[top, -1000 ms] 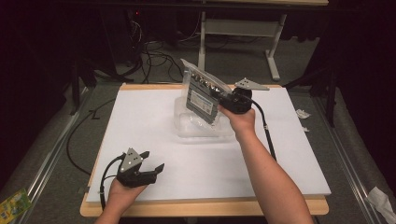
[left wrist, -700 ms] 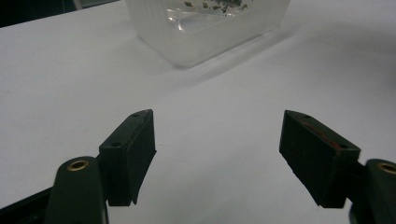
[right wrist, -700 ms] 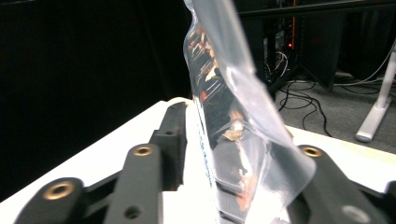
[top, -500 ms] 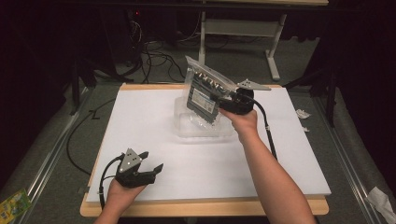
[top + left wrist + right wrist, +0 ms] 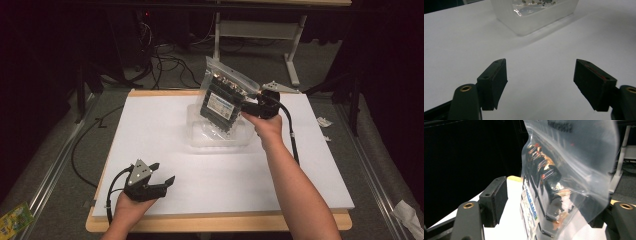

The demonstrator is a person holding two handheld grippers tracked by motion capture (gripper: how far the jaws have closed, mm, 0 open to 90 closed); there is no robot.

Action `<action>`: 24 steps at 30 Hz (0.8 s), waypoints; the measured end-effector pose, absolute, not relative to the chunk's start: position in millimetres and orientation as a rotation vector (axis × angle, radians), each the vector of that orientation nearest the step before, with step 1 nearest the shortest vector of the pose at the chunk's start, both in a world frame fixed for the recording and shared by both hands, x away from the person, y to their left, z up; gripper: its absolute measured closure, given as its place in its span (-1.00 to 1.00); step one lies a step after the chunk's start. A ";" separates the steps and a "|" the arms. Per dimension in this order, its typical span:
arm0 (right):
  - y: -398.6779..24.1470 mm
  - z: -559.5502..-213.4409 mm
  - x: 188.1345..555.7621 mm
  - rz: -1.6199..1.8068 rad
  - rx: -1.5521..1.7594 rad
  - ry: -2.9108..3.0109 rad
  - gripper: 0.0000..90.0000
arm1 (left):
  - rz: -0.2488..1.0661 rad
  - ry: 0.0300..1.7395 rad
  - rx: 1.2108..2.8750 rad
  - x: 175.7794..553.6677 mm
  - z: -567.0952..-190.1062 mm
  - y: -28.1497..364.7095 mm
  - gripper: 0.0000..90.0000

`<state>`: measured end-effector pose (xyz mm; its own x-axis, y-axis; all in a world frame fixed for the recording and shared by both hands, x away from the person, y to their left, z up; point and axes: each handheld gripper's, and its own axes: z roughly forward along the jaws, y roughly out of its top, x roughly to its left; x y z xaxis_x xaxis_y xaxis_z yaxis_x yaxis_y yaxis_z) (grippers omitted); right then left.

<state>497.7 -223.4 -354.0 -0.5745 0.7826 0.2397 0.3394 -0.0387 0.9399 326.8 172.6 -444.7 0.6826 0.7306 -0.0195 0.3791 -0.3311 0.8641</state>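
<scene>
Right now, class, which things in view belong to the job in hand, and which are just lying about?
In the job:
- clear zip bag of dark parts
- clear plastic tub
- right claw, jaws just opening around the bag

Lying about:
- green packet on the floor
- white scraps beside the table

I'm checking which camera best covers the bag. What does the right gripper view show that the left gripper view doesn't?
Right gripper view: a clear plastic bag of dark parts with a white label, standing between the right gripper's jaws, which have just been opening; the jaw at left stands apart from it.

Left gripper view: the left gripper's open jaws with nothing between them, and a clear tray farther off.

Both: two black jaws rising from the bottom, above the white table surface.
</scene>
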 end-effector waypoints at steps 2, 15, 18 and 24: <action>-224.1 -354.7 499.7 1.632 1.189 1.879 -0.29 | 0.473 0.860 1.957 327.3 -444.9 172.7 -0.40; -230.9 -353.5 499.0 1.586 1.193 1.879 -0.41 | 0.477 0.861 1.950 328.7 -444.7 174.7 -0.40; -232.7 -351.8 494.5 1.572 1.193 1.888 -0.49 | 0.478 0.857 1.951 328.2 -443.9 174.2 -0.40; -242.6 -346.1 482.9 1.540 1.174 1.891 -0.63 | 0.478 0.854 1.951 328.0 -443.9 173.5 -0.40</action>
